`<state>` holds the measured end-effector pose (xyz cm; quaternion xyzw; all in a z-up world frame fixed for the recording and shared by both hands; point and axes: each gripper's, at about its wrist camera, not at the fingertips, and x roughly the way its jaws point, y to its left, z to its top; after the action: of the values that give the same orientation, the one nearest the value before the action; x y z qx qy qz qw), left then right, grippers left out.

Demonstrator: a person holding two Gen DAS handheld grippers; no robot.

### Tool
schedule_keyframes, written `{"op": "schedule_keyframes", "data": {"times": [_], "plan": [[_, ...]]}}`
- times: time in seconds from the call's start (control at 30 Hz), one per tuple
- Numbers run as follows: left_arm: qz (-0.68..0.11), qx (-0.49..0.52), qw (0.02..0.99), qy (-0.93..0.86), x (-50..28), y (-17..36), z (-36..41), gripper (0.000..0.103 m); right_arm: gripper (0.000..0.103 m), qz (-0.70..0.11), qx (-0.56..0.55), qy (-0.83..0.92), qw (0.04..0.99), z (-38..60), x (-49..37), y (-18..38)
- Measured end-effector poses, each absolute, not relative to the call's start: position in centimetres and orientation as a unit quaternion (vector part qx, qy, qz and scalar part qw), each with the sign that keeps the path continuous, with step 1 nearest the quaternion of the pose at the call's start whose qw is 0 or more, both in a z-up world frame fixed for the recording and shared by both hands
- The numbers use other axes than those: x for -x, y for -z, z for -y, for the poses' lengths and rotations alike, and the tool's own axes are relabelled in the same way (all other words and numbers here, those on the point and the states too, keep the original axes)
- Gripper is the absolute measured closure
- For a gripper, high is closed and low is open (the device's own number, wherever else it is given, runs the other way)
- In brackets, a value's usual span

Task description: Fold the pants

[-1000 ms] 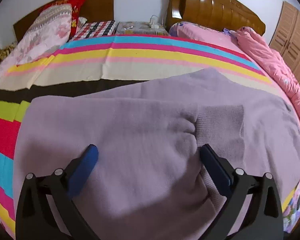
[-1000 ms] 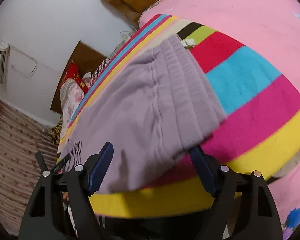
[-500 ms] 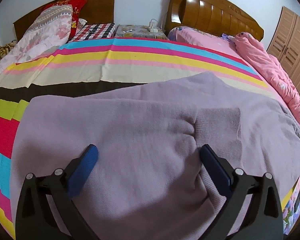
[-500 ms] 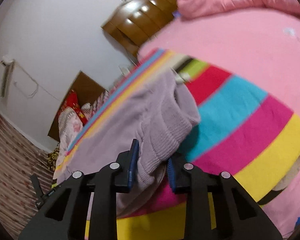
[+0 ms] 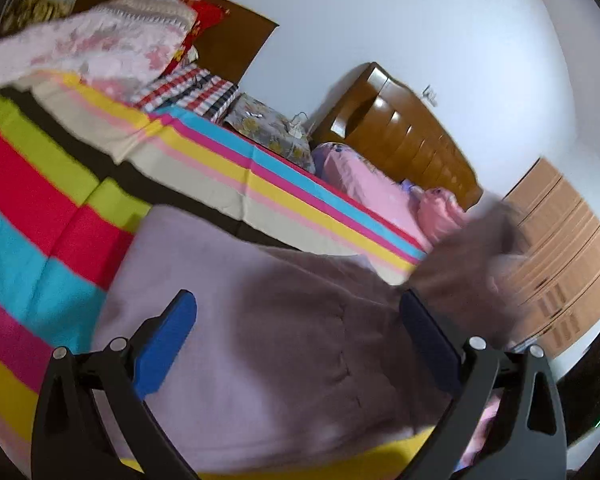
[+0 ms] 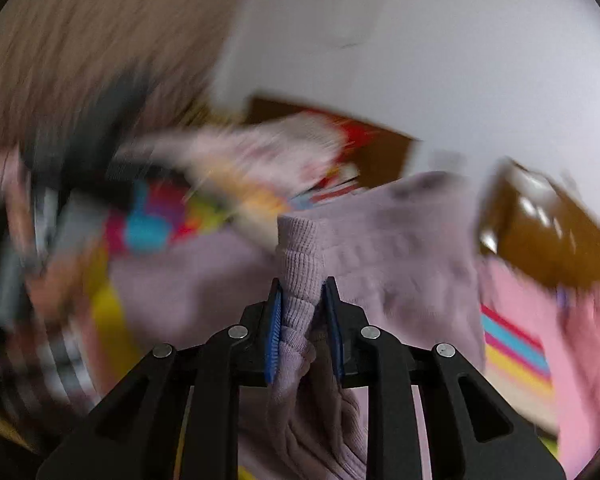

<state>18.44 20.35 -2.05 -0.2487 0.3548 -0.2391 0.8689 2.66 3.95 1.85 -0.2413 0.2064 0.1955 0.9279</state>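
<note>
The lilac knit pants (image 5: 284, 344) lie on the striped bedspread (image 5: 40, 200). My left gripper (image 5: 296, 312) is open and empty, hovering over the pants, blue pads wide apart. The pants' right end (image 5: 468, 256) is lifted off the bed and blurred. In the right wrist view my right gripper (image 6: 302, 292) is shut on the ribbed waistband of the pants (image 6: 300, 256), which bunches between the blue pads, and holds it up in the air. The view is heavily blurred by motion.
Two wooden headboards (image 5: 404, 136) stand against the white wall. Pillows (image 5: 100, 48) lie at the far left. A pink quilt (image 5: 440, 208) covers the right bed. A wooden wardrobe (image 5: 564, 248) stands at the right.
My right gripper closed on the waistband and has lifted it, swinging fast over the pants. My left gripper has tilted and stayed open above the pants.
</note>
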Motion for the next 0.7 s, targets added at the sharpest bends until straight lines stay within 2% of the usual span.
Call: {"op": "schedule_keyframes", "data": {"times": [0.07,0.1,0.17,0.3,0.37,0.4,0.5,0.6,0.7], "plan": [[-0.380,0.267,0.849,0.252,-18.8,3.4,-21.5,0.002,0.082,-0.260,0.289,-0.226,0.893,-7.4,-3.0,3.2],[-0.394,0.267,0.842,0.253,-19.0,4.1,-21.7,0.002,0.082,-0.247,0.319,-0.217,0.889,-8.3,-2.4,4.9],[-0.415,0.266,0.830,0.260,-19.2,5.2,-21.7,0.002,0.082,-0.217,0.362,-0.198,0.885,-9.0,-1.4,5.4],[-0.433,0.284,0.798,0.307,-19.8,5.9,-20.7,0.002,0.081,-0.203,0.360,-0.192,0.890,-8.0,-1.1,4.5],[-0.436,0.283,0.784,0.338,-20.3,5.4,-19.5,0.002,0.078,-0.195,0.368,-0.196,0.888,-8.1,-0.4,4.8],[-0.446,0.279,0.775,0.351,-20.7,5.3,-18.6,0.002,0.071,-0.190,0.368,-0.211,0.885,-8.8,-0.5,4.4],[-0.501,0.217,0.781,0.303,-22.0,6.0,-16.2,0.003,0.055,-0.172,0.353,-0.251,0.885,-8.4,1.5,3.1],[-0.529,0.190,0.779,0.279,-22.7,6.8,-15.1,0.006,0.055,-0.169,0.293,-0.247,0.908,-5.0,1.7,0.7],[-0.526,0.191,0.783,0.272,-22.2,6.3,-15.4,0.008,0.055,-0.168,0.200,-0.229,0.938,0.7,1.6,-2.0]]}}
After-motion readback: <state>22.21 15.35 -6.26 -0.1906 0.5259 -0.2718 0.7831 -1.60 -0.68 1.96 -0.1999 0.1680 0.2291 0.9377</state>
